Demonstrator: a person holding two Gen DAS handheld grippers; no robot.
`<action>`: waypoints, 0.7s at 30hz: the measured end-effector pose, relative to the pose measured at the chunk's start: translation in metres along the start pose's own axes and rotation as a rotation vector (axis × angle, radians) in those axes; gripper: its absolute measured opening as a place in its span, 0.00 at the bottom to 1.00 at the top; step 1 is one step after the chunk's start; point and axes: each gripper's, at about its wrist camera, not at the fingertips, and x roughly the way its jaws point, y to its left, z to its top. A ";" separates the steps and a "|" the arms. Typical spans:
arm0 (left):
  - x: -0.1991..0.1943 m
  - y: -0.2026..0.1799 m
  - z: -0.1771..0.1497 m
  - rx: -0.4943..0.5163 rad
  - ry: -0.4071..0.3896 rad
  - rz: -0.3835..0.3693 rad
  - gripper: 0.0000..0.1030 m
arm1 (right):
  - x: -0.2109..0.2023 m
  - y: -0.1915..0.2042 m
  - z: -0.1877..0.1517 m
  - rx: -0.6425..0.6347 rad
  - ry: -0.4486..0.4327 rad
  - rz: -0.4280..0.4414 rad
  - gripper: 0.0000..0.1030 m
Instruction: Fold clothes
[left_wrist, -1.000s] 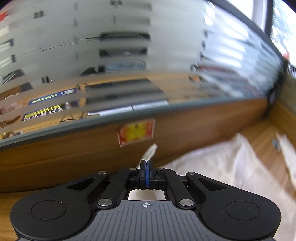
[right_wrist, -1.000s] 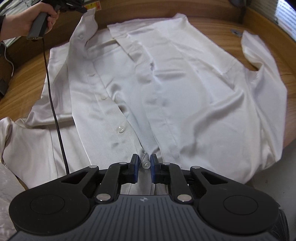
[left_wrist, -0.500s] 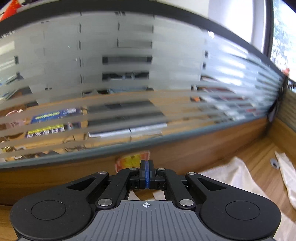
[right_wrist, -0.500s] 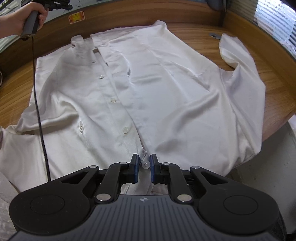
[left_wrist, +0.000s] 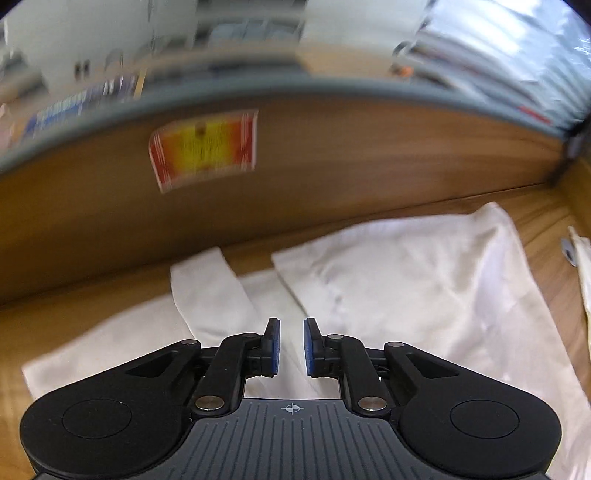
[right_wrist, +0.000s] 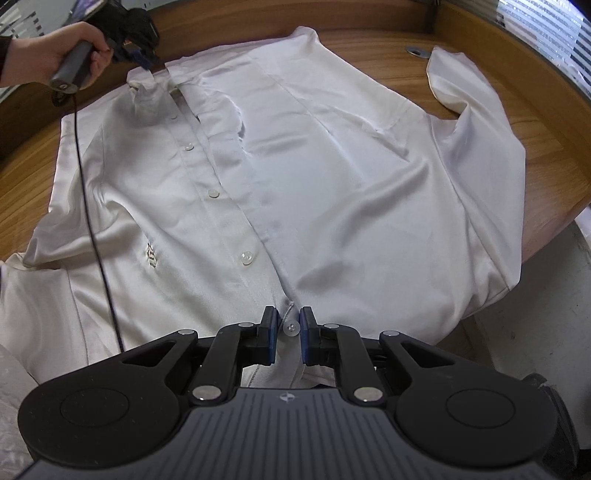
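Note:
A white button-up shirt (right_wrist: 332, 166) lies spread front-up on the wooden table (right_wrist: 535, 147). My right gripper (right_wrist: 288, 314) is shut on the front placket near the hem, with a clear button (right_wrist: 291, 328) between its pads. A hand (right_wrist: 74, 55) holds my left gripper (right_wrist: 142, 61) at the far left, just above the collar (right_wrist: 147, 92). In the left wrist view the left gripper (left_wrist: 291, 325) points down at the collar (left_wrist: 207, 288) and shirt (left_wrist: 406, 280). Its jaws are opening and nothing is pinched between them.
A wooden back panel (left_wrist: 369, 166) with a red-and-yellow sticker (left_wrist: 205, 149) rises behind the collar. The left gripper's black cable (right_wrist: 88, 184) trails across the shirt's left side. The right sleeve (right_wrist: 461, 92) bends near a metal grommet (right_wrist: 417, 51). The table edge (right_wrist: 554, 236) curves at right.
The left gripper has let go of the collar, dropped towards the table and parted its jaws. The collar now lies down on the shirt. The right gripper has kept its grip and place.

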 end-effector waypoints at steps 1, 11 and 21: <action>0.006 0.002 0.000 -0.021 0.014 0.013 0.15 | 0.000 -0.001 0.000 0.003 0.001 0.002 0.14; 0.031 -0.017 0.013 0.006 0.026 0.238 0.41 | 0.003 -0.008 0.001 0.044 0.011 0.016 0.14; 0.040 -0.036 0.009 0.079 0.022 0.383 0.31 | 0.005 -0.010 0.001 0.056 0.009 0.019 0.14</action>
